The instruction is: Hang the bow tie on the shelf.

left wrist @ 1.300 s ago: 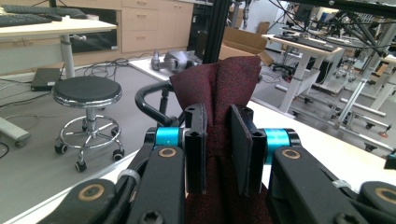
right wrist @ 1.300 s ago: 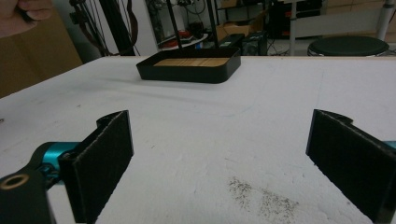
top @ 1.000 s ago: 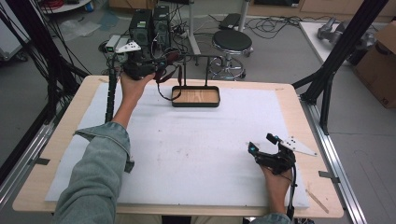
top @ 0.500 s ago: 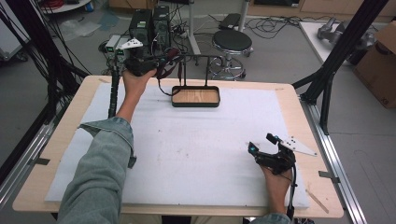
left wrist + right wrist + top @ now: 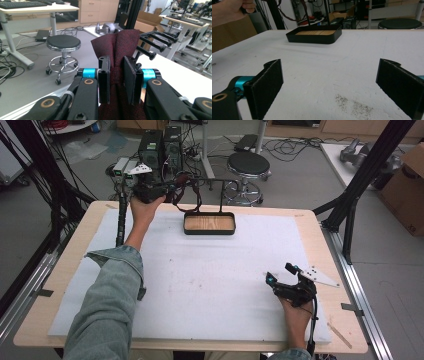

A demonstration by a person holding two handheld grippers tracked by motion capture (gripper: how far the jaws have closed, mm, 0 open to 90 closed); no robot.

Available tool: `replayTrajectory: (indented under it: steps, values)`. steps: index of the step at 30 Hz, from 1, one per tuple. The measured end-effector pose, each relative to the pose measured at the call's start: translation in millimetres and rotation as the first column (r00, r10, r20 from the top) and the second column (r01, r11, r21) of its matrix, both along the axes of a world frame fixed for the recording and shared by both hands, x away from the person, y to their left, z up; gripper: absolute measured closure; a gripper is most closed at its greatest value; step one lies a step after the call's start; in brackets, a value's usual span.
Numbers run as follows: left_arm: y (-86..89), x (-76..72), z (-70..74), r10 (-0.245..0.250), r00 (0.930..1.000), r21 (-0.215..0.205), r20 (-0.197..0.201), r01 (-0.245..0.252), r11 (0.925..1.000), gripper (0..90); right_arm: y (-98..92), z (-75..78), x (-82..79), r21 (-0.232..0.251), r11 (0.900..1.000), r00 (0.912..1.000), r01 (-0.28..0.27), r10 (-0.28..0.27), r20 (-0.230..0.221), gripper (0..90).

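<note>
My left gripper (image 5: 169, 189) is held up over the far left part of the table, shut on a dark red cloth (image 5: 192, 196). In the left gripper view the cloth (image 5: 122, 42) is bunched between the pads (image 5: 104, 75) and fans out above them, with the left gripper (image 5: 116, 75) close to the black pegs (image 5: 155, 43) of a rack. The rack's bar (image 5: 212, 181) rises from a black tray with a wooden floor (image 5: 209, 223). My right gripper (image 5: 280, 274) rests on the white mat at the front right, open and empty; its jaws stand wide around the right gripper (image 5: 329, 82).
A white foam mat (image 5: 215, 280) covers the wooden table. A round black stool (image 5: 248, 164) and computer boxes (image 5: 160, 145) stand on the floor beyond the far edge. Black frame posts (image 5: 360, 180) flank the table. The tray (image 5: 314, 35) lies ahead of the right gripper.
The left hand has shifted slightly up and away with the cloth still held. The right gripper has stayed where it was.
</note>
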State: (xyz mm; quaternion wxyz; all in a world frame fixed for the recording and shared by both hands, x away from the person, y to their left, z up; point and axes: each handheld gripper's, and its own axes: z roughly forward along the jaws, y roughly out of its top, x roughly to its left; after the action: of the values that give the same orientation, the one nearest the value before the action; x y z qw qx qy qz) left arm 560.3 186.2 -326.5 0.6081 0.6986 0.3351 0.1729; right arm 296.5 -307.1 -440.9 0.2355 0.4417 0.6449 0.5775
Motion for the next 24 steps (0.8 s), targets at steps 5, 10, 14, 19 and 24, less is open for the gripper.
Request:
replayTrajectory:
  steps: [5,10,14,19,24]
  values:
    - [1.6,0.1,-2.4,0.001,1.0000,0.002,-0.006,-0.001,1.0000,74.6,0.2,0.0,0.1,-0.004,1.000,1.0000,-0.001,0.001,0.003,6.3]
    - [2.5,-0.3,-4.9,0.004,0.9999,0.004,-0.012,-0.004,1.0000,74.3,0.2,0.0,0.2,-0.005,1.000,1.0000,-0.001,0.001,0.003,6.3]
    - [2.2,-1.6,-3.6,0.005,1.0000,0.019,-0.005,-0.005,0.9998,72.5,0.2,-0.1,0.2,-0.005,1.000,1.0000,-0.001,0.001,0.003,6.4]
    - [3.7,-8.0,1.4,0.002,1.0000,0.024,0.008,-0.002,0.9997,69.7,0.3,0.0,0.0,-0.004,1.000,1.0000,-0.001,0.001,0.001,6.3]
    - [11.9,-22.2,9.6,0.007,0.9994,0.032,0.034,-0.008,0.9995,65.6,0.3,0.1,-0.1,-0.004,1.000,1.0000,-0.003,0.003,0.002,6.3]
